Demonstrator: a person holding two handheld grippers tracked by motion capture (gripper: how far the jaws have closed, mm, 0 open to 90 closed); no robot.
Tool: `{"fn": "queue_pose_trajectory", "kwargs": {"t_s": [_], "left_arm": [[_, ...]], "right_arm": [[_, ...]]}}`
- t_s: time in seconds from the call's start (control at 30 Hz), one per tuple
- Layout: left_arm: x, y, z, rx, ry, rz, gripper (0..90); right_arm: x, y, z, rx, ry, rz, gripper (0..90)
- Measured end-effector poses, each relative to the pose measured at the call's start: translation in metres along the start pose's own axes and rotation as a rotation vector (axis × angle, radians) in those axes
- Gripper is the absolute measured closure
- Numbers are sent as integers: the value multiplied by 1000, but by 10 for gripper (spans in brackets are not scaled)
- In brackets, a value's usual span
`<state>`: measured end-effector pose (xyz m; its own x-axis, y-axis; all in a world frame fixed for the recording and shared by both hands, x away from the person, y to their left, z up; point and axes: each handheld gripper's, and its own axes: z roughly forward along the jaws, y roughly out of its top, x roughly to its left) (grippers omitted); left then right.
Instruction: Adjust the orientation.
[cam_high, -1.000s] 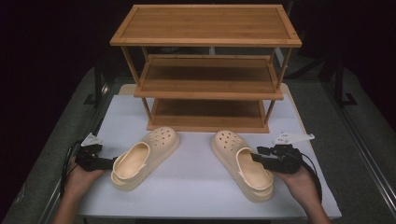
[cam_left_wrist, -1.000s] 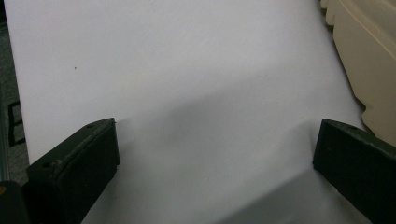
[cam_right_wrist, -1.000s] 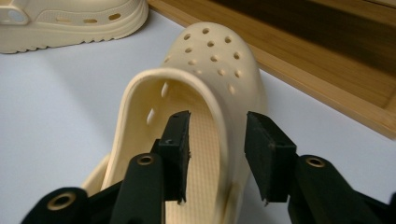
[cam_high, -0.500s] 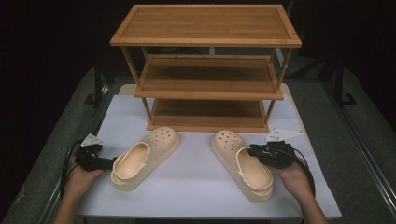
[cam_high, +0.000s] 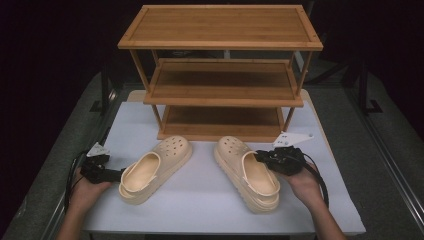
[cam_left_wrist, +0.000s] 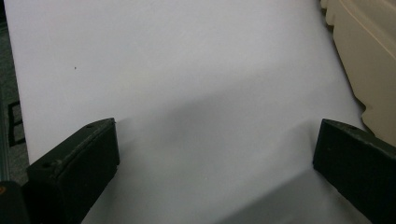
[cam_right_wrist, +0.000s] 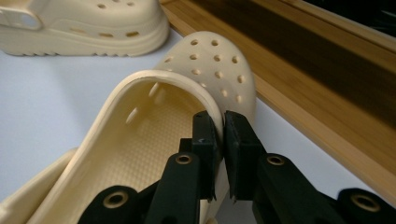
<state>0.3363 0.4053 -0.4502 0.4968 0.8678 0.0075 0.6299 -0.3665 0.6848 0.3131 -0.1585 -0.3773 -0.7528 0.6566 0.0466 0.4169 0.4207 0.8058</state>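
Clogs, two cream ones, lie on the white worktop (cam_high: 210, 200) in front of a wooden shoe rack (cam_high: 220, 75). Nearest the person, the right clog (cam_high: 247, 172) lies with its heel toward the front edge and its toe toward the rack. The right gripper (cam_high: 262, 157) comes at it from the outer side, and its jaws are clamped on the rim of the foot opening, one jaw inside the clog and the other against the outer wall, as the right gripper view shows at (cam_right_wrist: 217, 126); the jaws have just been closing on that rim. The left clog (cam_high: 155, 170) lies at an angle, heel toward the left front and toe toward the rack's middle. The left gripper (cam_high: 120, 174) rests low on the worktop just beside that clog's heel, its jaws wide apart with bare worktop between them; in the left gripper view the clog's sole edge (cam_left_wrist: 364, 56) lies beyond the one jaw, outside the gap. Farther back, the rack's three shelves stand bare.
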Motion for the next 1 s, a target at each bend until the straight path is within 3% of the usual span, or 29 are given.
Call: {"fn": "queue_pose_trajectory", "kwargs": {"t_s": [0.13,0.33,0.53,0.77,1.0], "left_arm": [[0,0,0,0,0,1,0],[0,0,0,0,-1,0,0],[0,0,0,2,-1,2,0],[0,0,0,2,-1,2,0],[0,0,0,0,-2,2,0]], "right_arm": [[8,14,11,-6,21,-32,827],[16,28,32,14,16,-81,826],[21,32,50,29,38,-93,826],[24,32,51,40,39,-107,822],[29,29,54,52,85,-99,745]]}}
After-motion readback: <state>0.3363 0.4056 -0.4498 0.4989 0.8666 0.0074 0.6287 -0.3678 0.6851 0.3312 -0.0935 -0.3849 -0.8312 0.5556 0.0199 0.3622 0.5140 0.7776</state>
